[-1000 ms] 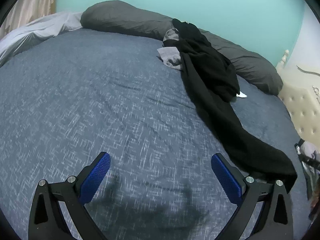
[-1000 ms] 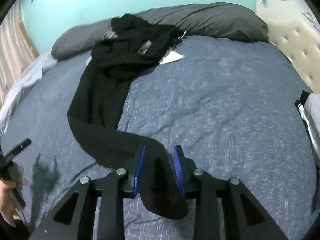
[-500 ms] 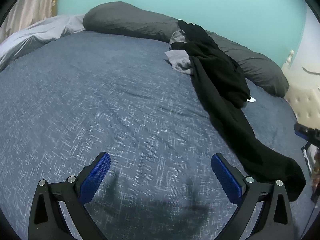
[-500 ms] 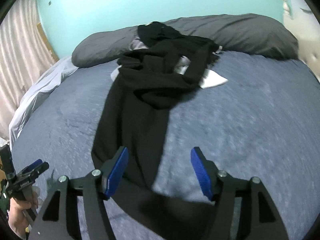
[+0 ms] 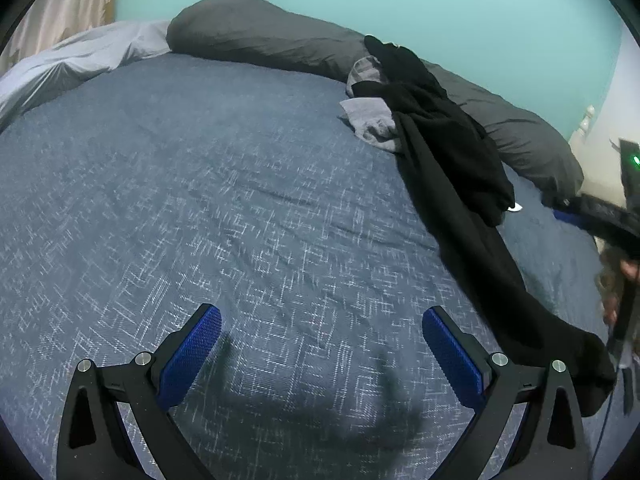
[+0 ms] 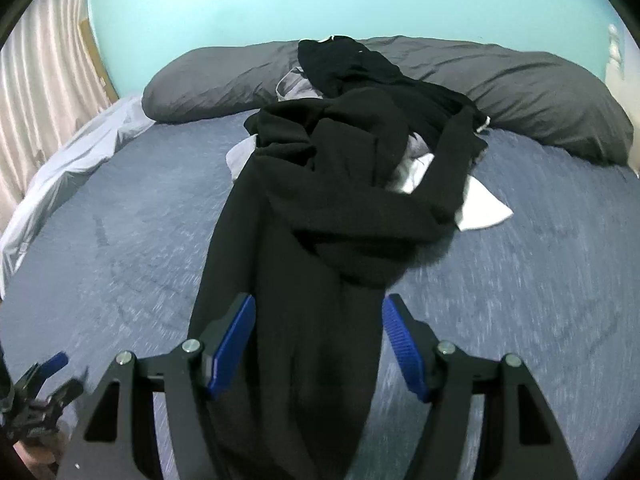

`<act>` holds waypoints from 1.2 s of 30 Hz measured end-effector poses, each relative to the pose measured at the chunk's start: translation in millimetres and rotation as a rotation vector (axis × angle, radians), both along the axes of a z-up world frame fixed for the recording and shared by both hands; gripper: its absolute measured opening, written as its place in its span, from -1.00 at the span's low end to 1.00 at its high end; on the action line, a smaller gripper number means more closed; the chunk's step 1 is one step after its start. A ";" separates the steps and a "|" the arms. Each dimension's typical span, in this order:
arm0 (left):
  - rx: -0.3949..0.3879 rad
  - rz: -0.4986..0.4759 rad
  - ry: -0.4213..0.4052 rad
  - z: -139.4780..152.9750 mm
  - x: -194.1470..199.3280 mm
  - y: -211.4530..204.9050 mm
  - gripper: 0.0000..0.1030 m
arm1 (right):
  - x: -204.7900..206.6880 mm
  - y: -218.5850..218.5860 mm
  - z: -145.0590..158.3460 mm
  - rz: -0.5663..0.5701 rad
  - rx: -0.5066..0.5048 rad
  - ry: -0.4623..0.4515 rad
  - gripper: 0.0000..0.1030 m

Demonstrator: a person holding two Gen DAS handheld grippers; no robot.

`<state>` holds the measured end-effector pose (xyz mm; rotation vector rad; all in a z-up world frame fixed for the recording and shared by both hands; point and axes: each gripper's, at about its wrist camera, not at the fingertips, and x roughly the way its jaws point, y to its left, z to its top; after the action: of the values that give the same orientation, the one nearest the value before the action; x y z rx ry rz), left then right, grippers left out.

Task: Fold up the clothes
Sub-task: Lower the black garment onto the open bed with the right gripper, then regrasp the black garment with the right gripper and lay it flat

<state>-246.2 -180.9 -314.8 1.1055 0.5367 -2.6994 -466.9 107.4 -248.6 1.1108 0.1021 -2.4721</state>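
The black garment [image 6: 320,208] stretches down the bed [image 6: 520,280] from the pillows [image 6: 540,92], its near end between the right gripper's [image 6: 319,340] just-spread jaws, untouched. The left gripper [image 5: 322,354] gapes empty beside it.

The left wrist camera looks forward and downward between its own left gripper [image 5: 322,354], close above the blue bedspread [image 5: 200,208], facing the grey pillows [image 5: 260,36] and turquoise wall, with the black garment [image 5: 452,184] off to its right. The right wrist camera looks the same way from close over that garment [image 6: 320,208], framed by the right gripper [image 6: 318,342]. Both views share bedspread, pillows, garment and wall (each also catches the other gripper at its edge: [image 5: 592,216], [image 6: 40,384]).
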 end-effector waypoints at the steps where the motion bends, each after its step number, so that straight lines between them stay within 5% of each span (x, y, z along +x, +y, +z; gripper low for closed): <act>1: 0.001 -0.001 -0.005 -1.6 -1.3 -0.4 0.99 | -6.2 -4.5 -2.1 -0.001 0.008 -0.001 0.31; 23: 0.052 0.033 -0.031 -13.0 -1.5 -18.5 0.99 | -89.4 -67.6 -46.4 0.020 0.256 0.046 0.30; 28: 0.049 0.040 -0.032 -13.2 -1.0 -21.1 0.99 | -95.0 -73.4 -52.1 0.043 0.252 0.040 -0.55; 36: 0.052 0.042 -0.019 -8.3 1.3 -20.8 0.99 | -64.5 -54.9 -17.0 0.044 0.141 0.111 -0.75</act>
<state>-244.9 -201.7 -323.1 1.1190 0.6234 -2.6505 -531.4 52.5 -265.6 1.0151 0.3351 -2.5183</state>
